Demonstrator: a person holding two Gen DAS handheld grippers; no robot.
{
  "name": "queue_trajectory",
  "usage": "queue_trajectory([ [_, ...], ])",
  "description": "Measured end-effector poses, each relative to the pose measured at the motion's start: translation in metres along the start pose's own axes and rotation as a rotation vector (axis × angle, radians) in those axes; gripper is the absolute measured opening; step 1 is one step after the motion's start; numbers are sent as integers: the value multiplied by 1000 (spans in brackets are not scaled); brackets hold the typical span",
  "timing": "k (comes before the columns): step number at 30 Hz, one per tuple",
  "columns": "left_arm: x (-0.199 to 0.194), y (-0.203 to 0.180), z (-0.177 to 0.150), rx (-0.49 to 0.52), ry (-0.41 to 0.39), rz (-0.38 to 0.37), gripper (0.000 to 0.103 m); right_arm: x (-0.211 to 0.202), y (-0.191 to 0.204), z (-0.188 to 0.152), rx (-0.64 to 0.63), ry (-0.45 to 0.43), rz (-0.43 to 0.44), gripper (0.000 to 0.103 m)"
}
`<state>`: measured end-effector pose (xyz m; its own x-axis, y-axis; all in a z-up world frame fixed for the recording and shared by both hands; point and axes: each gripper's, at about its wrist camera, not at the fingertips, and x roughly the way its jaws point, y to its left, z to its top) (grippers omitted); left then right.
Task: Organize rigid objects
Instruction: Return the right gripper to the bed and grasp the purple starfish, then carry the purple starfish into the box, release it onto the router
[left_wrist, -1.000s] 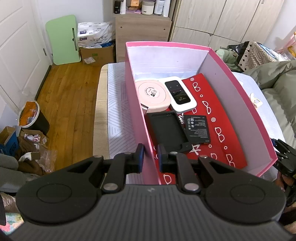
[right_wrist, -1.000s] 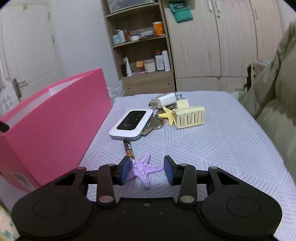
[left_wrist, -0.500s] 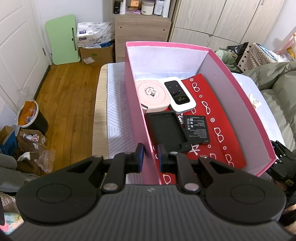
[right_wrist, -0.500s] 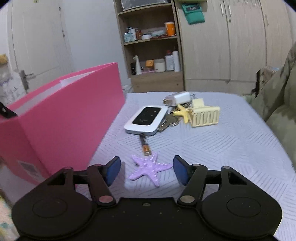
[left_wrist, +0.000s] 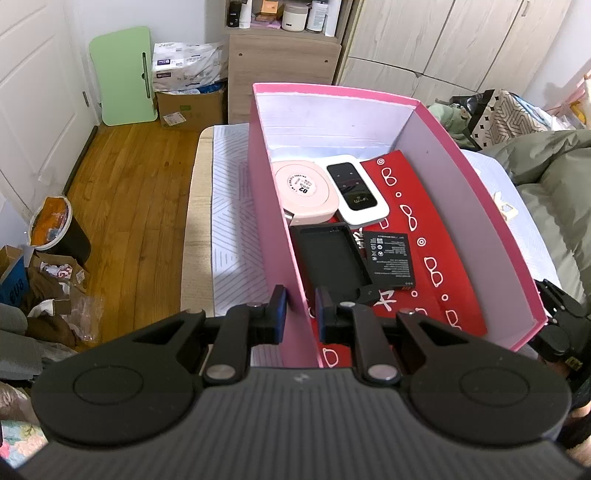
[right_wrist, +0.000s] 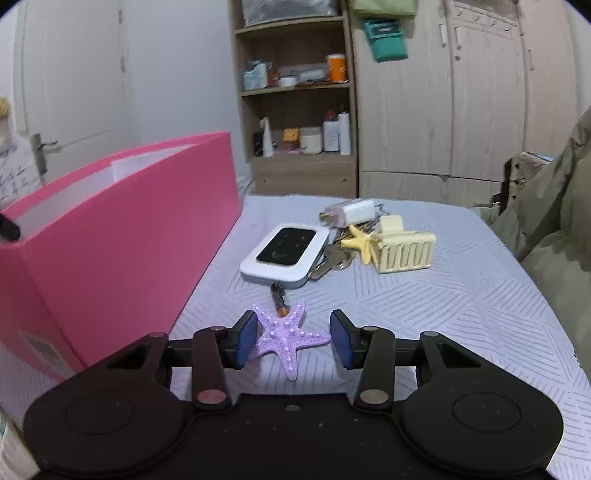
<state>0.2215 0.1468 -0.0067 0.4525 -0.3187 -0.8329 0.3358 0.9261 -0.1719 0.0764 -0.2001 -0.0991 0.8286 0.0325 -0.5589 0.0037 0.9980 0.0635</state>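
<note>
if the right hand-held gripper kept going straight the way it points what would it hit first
Most likely the purple starfish, which lies between the closing jaws of the right hand-held gripper. Just beyond it lies a small battery, then the white wifi router. Depth is hard to judge in this fisheye view.

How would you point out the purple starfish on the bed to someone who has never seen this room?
Start at the pink box standing on the pale patterned bedspread. Beside its wall lies a white pocket router, and nearer the camera a small battery. Just past the battery is the purple starfish, flat between the closing right gripper pads: lilac and bumpy, unlike the yellow starfish farther back.
</note>
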Motion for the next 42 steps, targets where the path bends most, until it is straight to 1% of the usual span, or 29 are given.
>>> queue_trajectory([
  [2, 0, 0, 0, 0, 0, 0, 14, -1, 0, 0, -22, 4, 4, 48],
  [4, 0, 0, 0, -1, 1, -2, 14, 2, -1, 3, -37, 35, 32, 52],
  [5, 0, 0, 0, -1, 1, -3, 14, 4, -1, 5, -69, 61, 52, 57],
  [6, 0, 0, 0, 1, 0, -1, 14, 4, 1, 7, -112, 76, 68, 58],
  [9, 1, -1, 1, 0, 0, -1, 14, 5, 4, 16, -261, 109, 128, 57],
  [10, 1, 0, 0, 0, 0, 0, 14, 7, 0, 20, -270, 129, 164, 56],
  [11, 1, -1, 0, 0, -1, 0, 14, 10, -5, 24, -237, 155, 193, 53],
  [12, 1, 0, 0, 0, -1, -1, 14, 12, -13, 29, -177, 181, 226, 44],
  [13, 1, 0, 0, -2, -2, -2, 14, 13, -17, 31, -153, 184, 222, 37],
  [15, 0, 1, 0, -5, -1, -5, 14, 12, -22, 33, -128, 190, 195, 37],
  [16, 0, 1, 0, -6, -1, -6, 14, 11, -25, 34, -103, 188, 191, 37],
  [20, 0, 2, 0, -5, -1, -7, 14, 5, -25, 32, -83, 176, 186, 37],
  [23, 0, 3, 0, -4, -2, -6, 14, -2, -28, 35, -57, 146, 190, 37],
  [27, 0, 2, 0, 3, -3, -4, 14, -10, -31, 51, -37, 104, 204, 37],
  [30, 0, 2, -1, 1, -3, -5, 14, -21, -28, 65, -39, 61, 235, 37],
  [35, 0, 1, 0, 5, -2, -3, 14, -37, -17, 99, -57, -17, 318, 37],
  [37, 0, 0, -1, 12, 0, 3, 14, -41, -6, 117, -77, -31, 372, 37],
  [39, 0, -2, 0, 19, 2, 7, 14, -41, 7, 132, -100, -26, 430, 37],
  [42, 0, -2, -1, 17, -1, 5, 14, -30, 31, 152, -134, 36, 514, 37],
])
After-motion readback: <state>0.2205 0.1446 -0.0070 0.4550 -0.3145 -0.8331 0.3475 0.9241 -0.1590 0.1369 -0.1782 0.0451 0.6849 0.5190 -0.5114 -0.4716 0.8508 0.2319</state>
